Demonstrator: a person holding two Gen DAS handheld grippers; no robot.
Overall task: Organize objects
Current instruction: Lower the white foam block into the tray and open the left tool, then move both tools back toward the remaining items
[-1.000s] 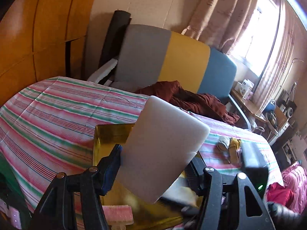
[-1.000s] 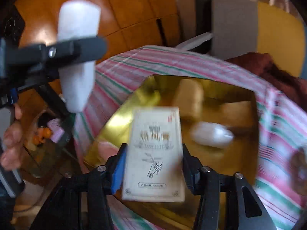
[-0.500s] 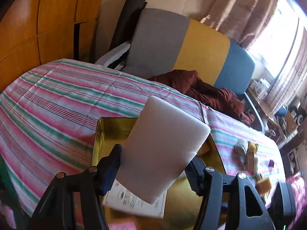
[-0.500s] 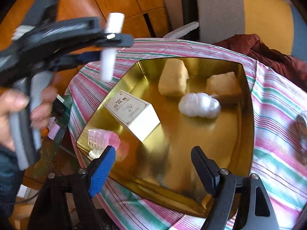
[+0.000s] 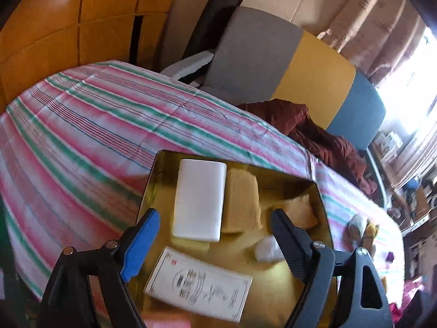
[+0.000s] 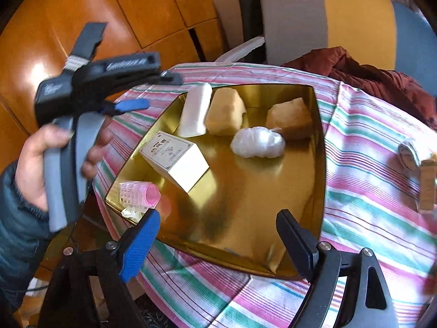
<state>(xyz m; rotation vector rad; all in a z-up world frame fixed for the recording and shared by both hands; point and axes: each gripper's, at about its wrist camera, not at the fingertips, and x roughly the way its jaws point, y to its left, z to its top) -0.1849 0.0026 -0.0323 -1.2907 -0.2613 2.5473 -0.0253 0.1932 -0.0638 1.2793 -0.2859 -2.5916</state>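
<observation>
Tray (image 6: 318, 147) items visible; bottom corner (image 5: 169, 324) blurred.

A striped cloth (image 6: 368, 191) is covering the table; a gold tray (image 6: 318, 164) is sitting mid-frame on it.

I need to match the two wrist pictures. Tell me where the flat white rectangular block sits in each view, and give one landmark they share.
Left wrist: the flat white rectangular block lies in the gold square tray, centre frame, against its far-left side.
Right wrist: the block is upper centre, in the tray's far-left corner.
Shared landmark: the yellow sponge lies right beside it in both.
</observation>
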